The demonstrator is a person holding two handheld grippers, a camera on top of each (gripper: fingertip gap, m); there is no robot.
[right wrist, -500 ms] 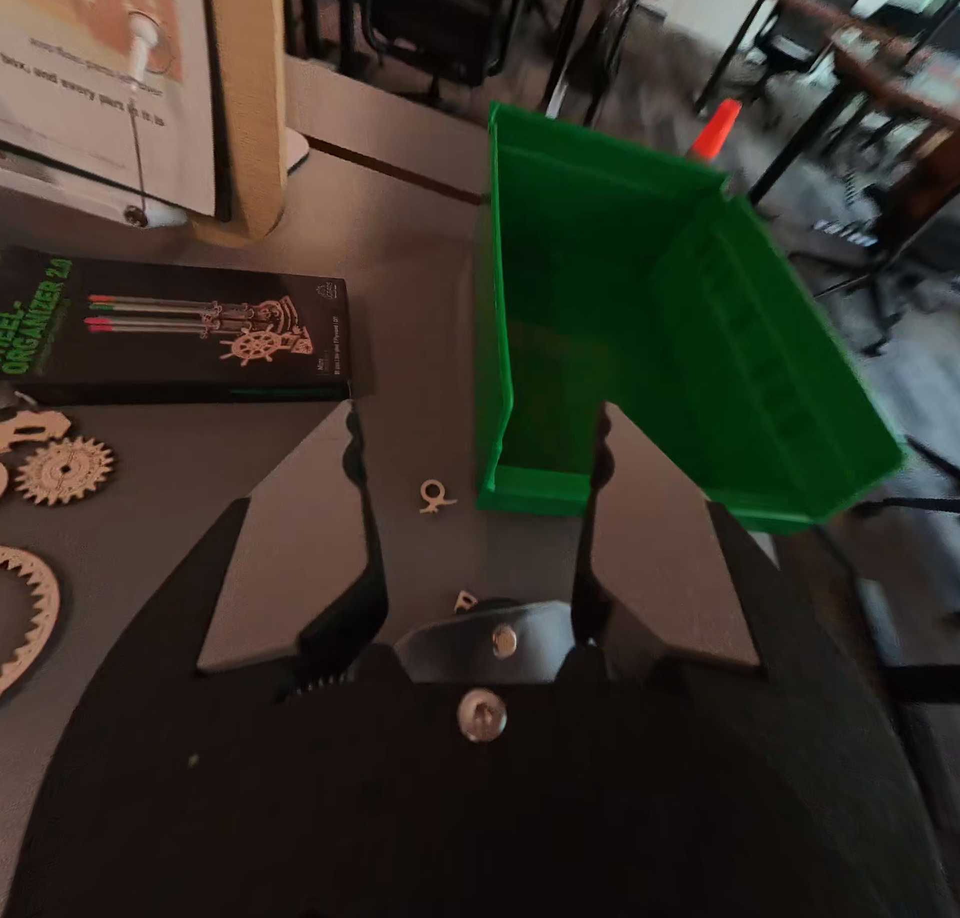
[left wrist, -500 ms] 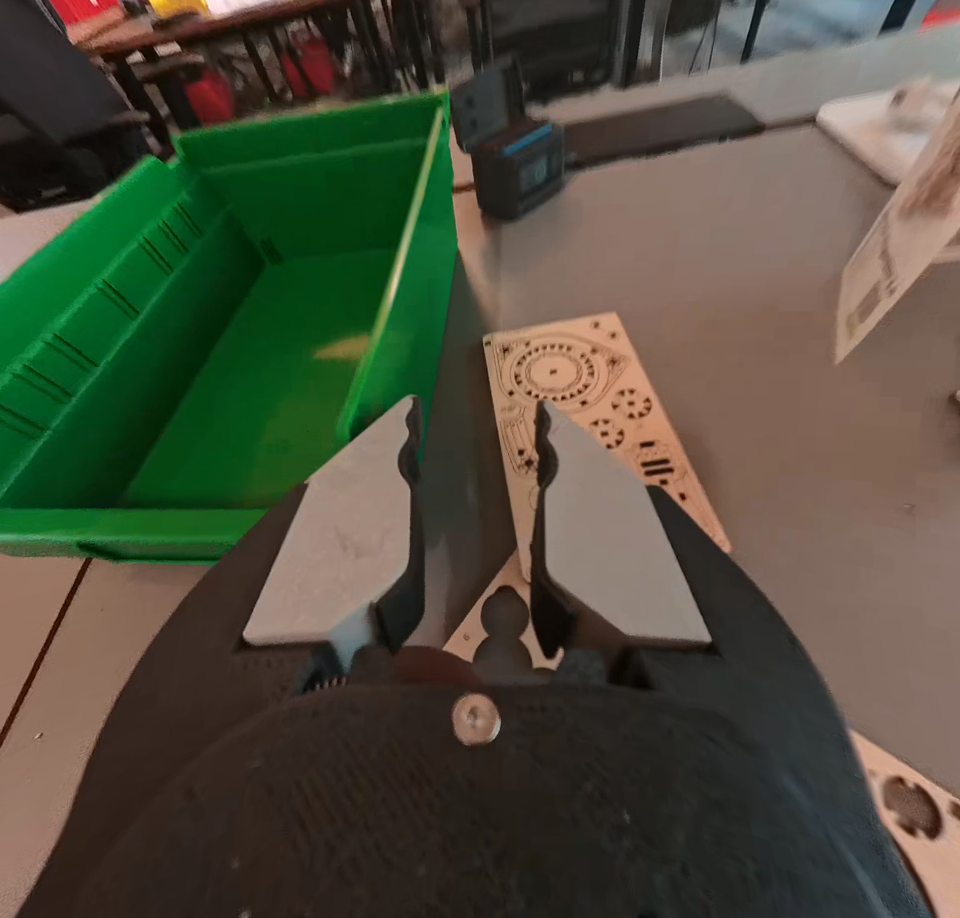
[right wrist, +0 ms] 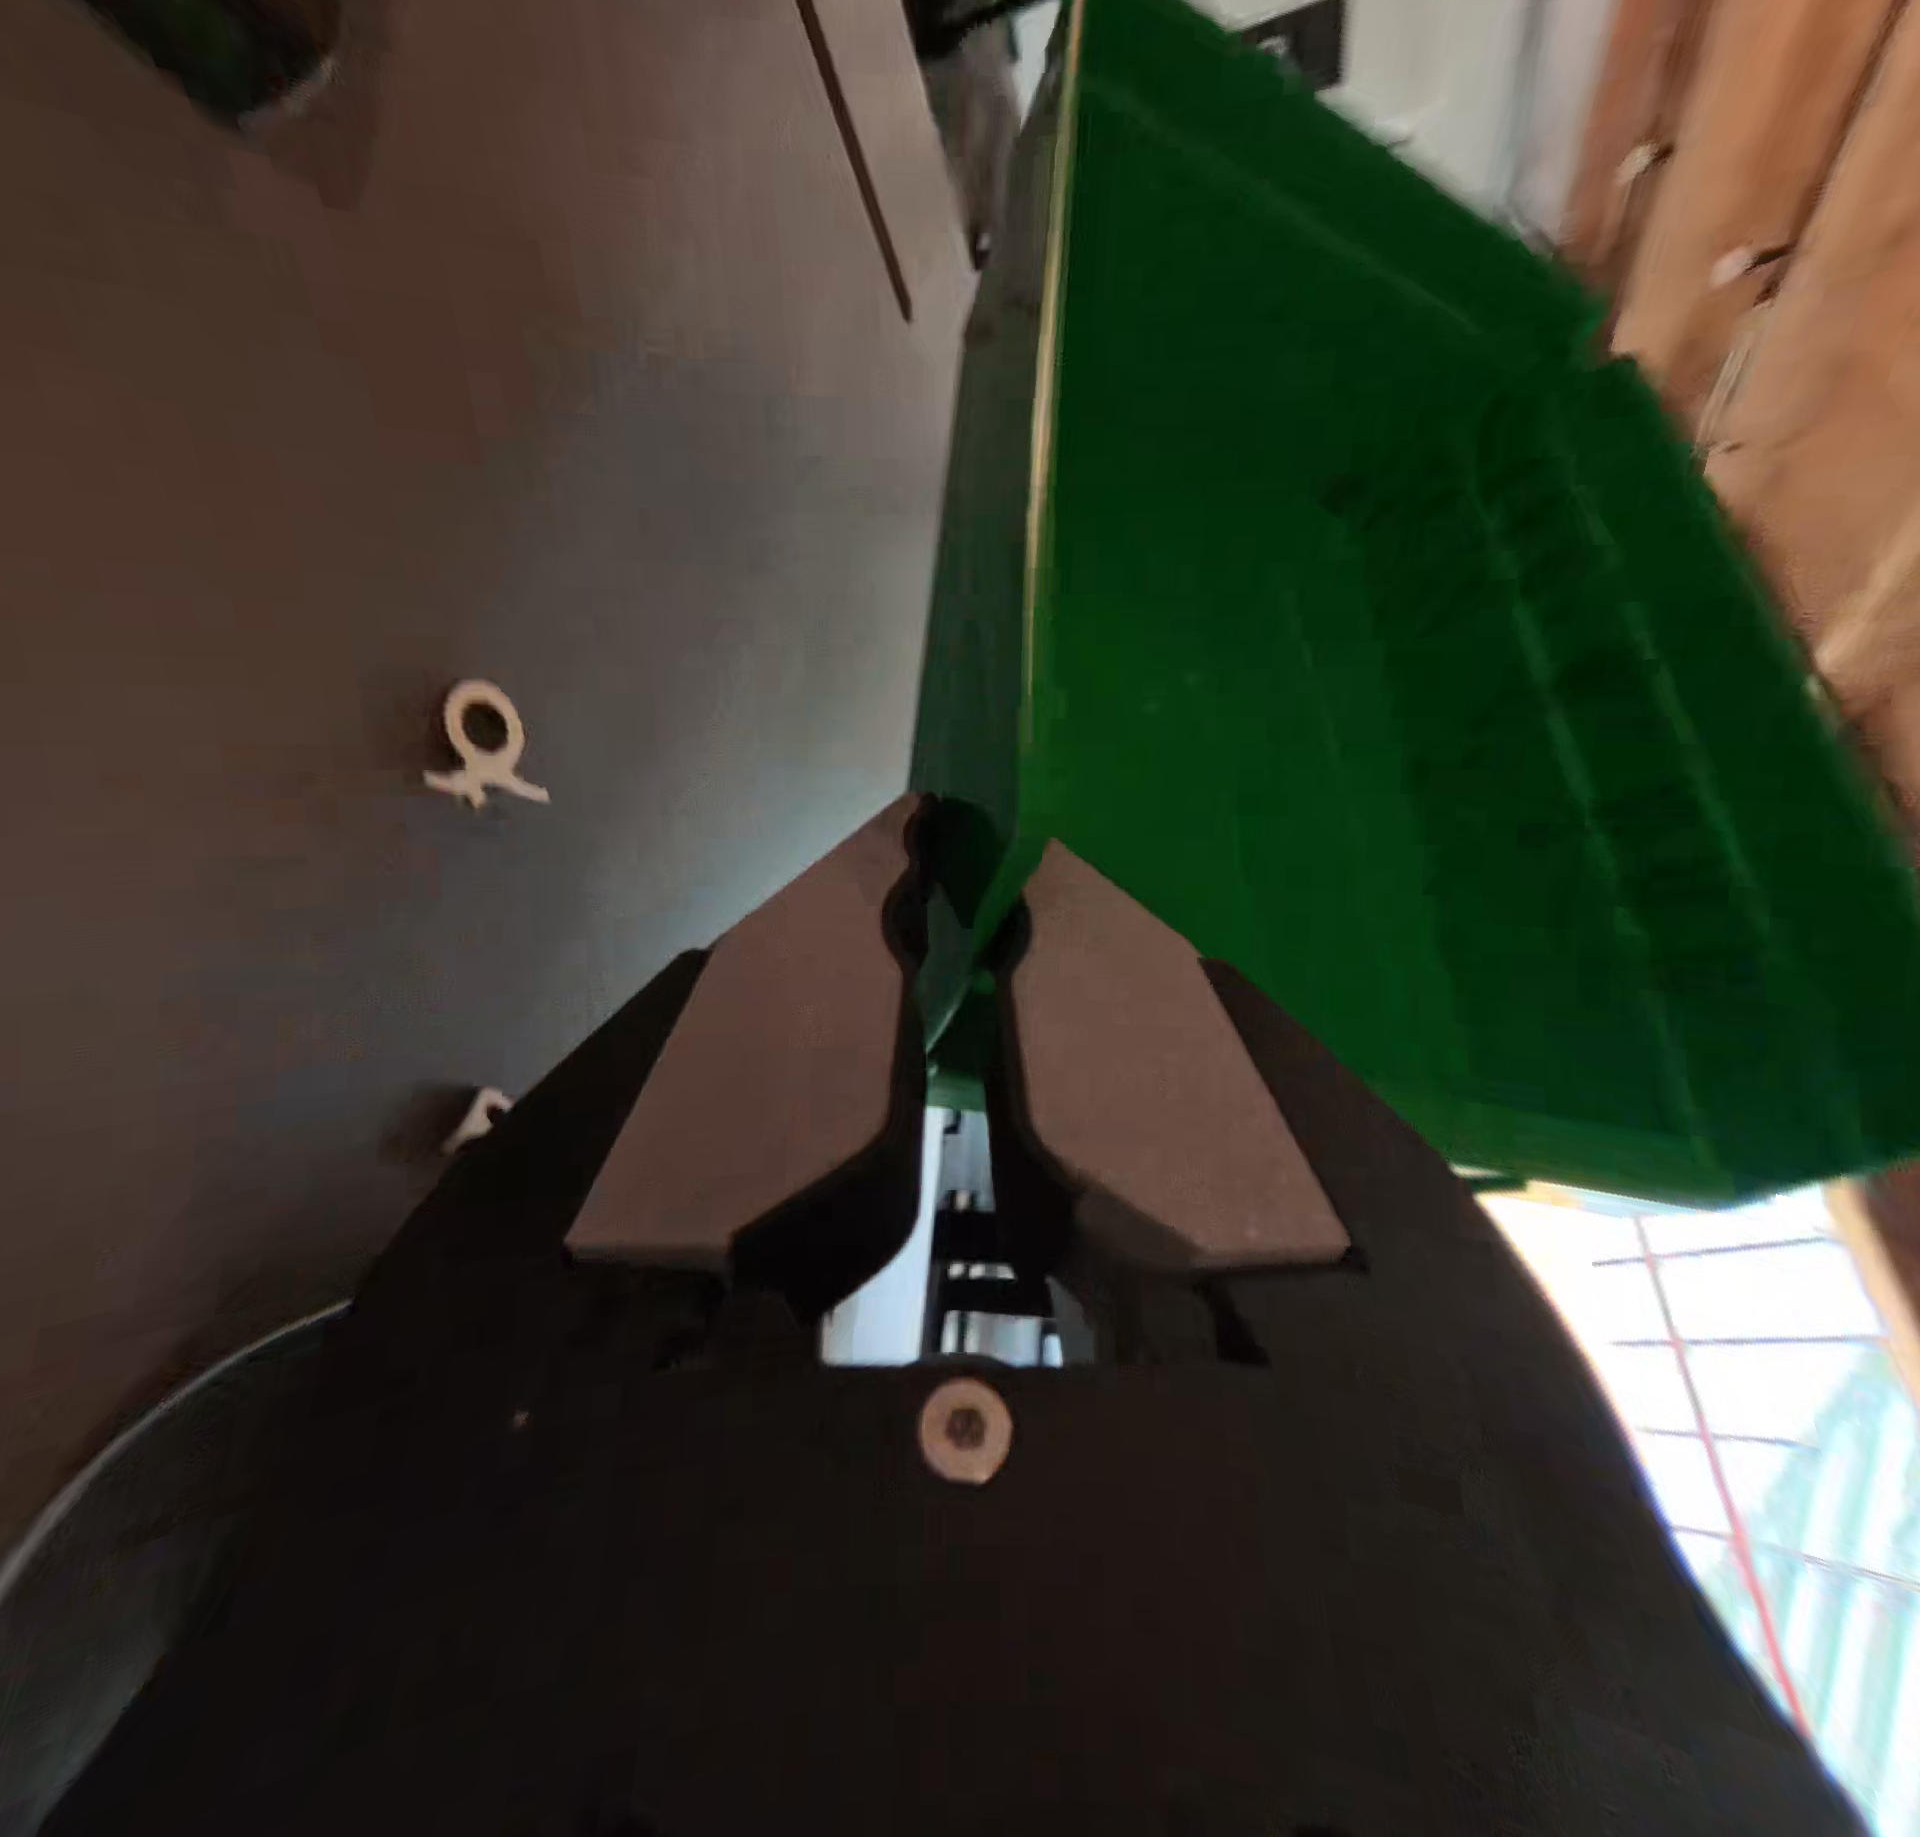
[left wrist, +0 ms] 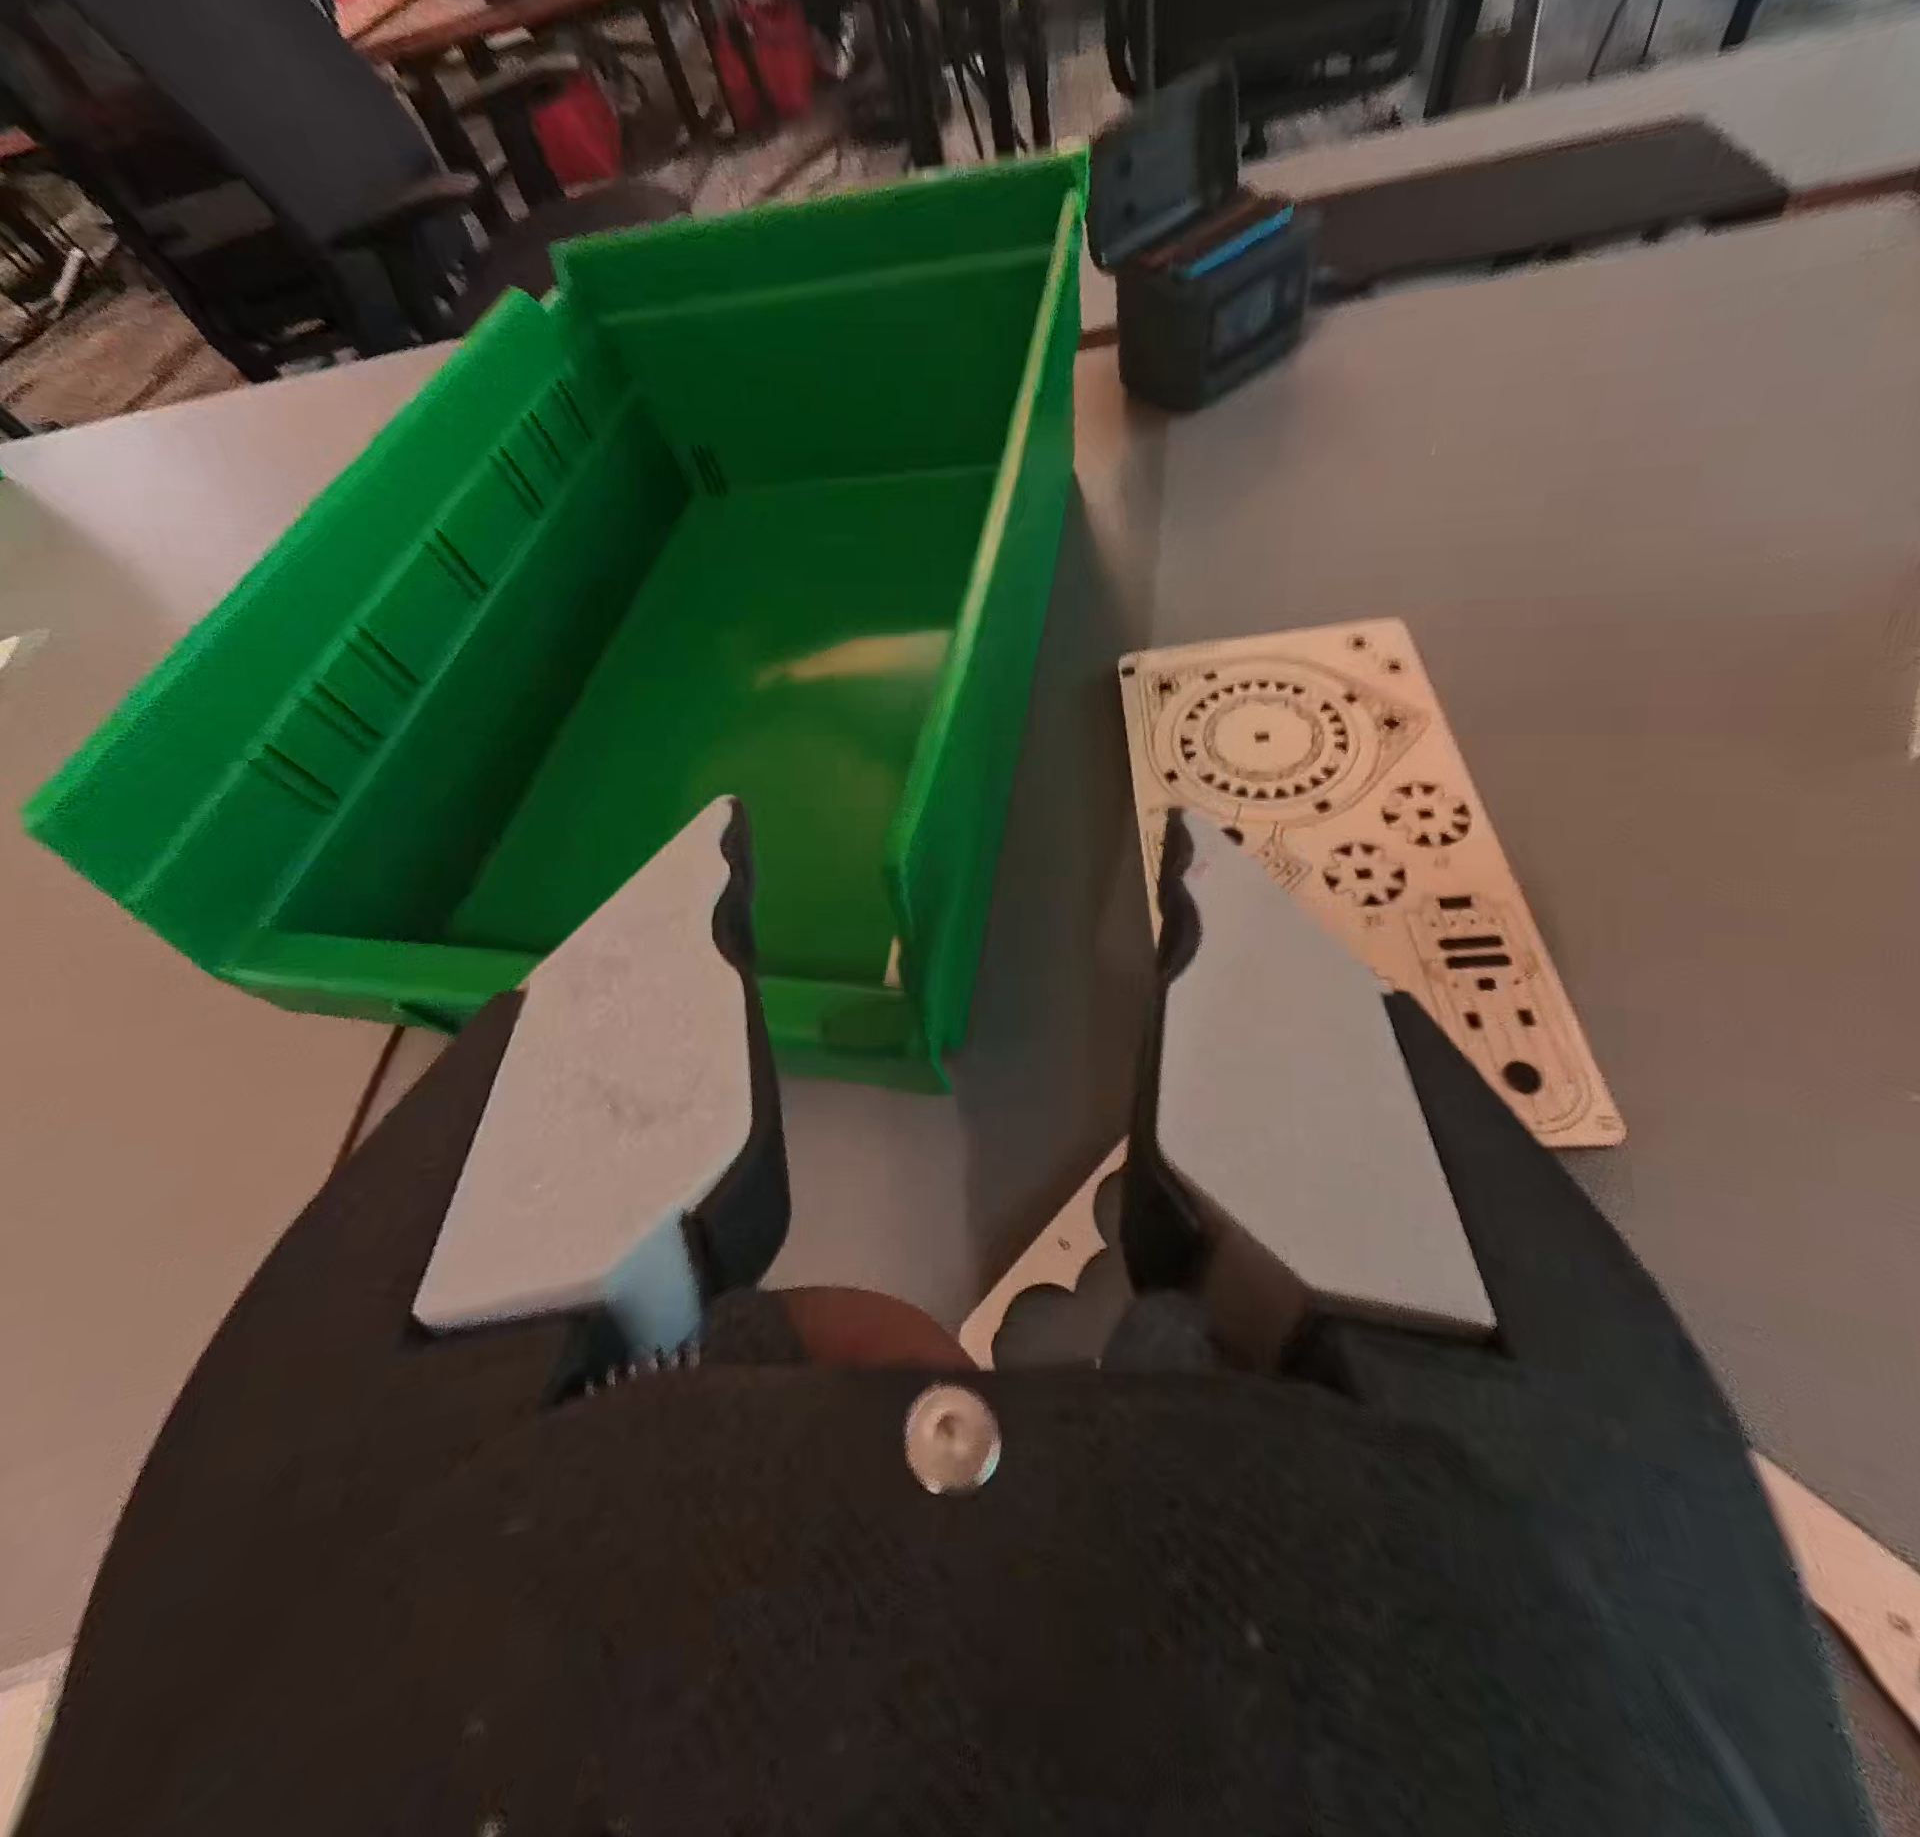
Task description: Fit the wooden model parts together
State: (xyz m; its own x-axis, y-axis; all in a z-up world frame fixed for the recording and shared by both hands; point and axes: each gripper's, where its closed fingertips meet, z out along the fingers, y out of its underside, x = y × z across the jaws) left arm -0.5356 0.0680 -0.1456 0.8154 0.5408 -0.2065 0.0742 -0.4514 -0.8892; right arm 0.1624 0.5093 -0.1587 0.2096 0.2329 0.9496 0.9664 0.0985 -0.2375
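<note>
Wooden model parts first, from the left wrist view: laser-cut wooden sheet (left wrist: 1351, 852) flat on the grey table (left wrist: 1558, 488) at 2 o'clock, parts not yet pressed out; scalloped offcut (left wrist: 1049, 1268) at 5 o'clock, partly hidden under the right-hand finger. Left gripper (left wrist: 951, 821) spread wide, empty, tips above the table between sheet and green bin (left wrist: 416, 644); bin at 10 o'clock, nothing inside. Black device (left wrist: 1205, 322) at 1 o'clock, just beyond the bin's far corner. Fine engraved marks on the sheet, too small to read; small screen on the device, blurred; no brand legible.

Right wrist view, heavily rolled: right gripper (right wrist: 982, 831) narrow, astride the near wall of the green bin (right wrist: 1351, 644), seemingly pinching it. Ring-shaped wooden part (right wrist: 483, 743) loose on the table (right wrist: 520, 437) at 10 o'clock; smaller chip (right wrist: 473, 1112) at 8 o'clock, touching the gripper's outline; curved metal rim (right wrist: 125, 1444) at 7 o'clock. No writing visible.

Likely step: shifting the bin to clear working room. Best done low and slow, away from the sheet; steer clear of the loose ring; keep the free gripper ready to steady the sheet.
</note>
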